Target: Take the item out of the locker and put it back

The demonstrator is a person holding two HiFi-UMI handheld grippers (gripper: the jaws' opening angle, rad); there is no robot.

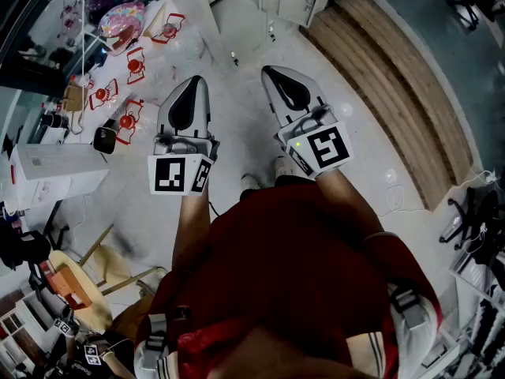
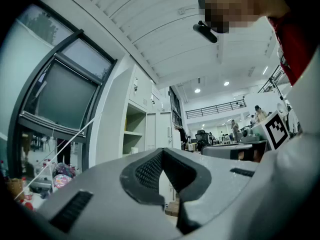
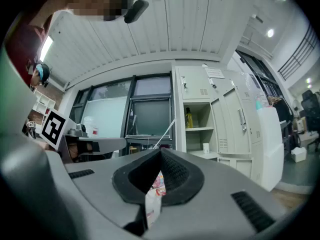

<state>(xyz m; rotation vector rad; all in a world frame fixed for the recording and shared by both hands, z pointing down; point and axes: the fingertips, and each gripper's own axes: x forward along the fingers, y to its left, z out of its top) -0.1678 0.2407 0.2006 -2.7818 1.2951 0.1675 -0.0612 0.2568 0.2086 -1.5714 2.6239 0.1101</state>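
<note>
From the head view, the left hand-held gripper (image 1: 192, 83) and right hand-held gripper (image 1: 272, 72) are both closed and empty above the floor (image 1: 237, 144). Only the right gripper view shows the bottle (image 3: 188, 118), on the upper shelf of the open locker (image 3: 200, 129).

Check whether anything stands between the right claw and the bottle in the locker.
Nothing visible does. The right claw, shut, faces the open locker; the bottle stands on its upper shelf. The white cup sits one shelf lower.

Way to open locker (image 3: 197, 86) free; bottle (image 3: 188, 118) on upper shelf, cup (image 3: 206, 147) below.
</note>
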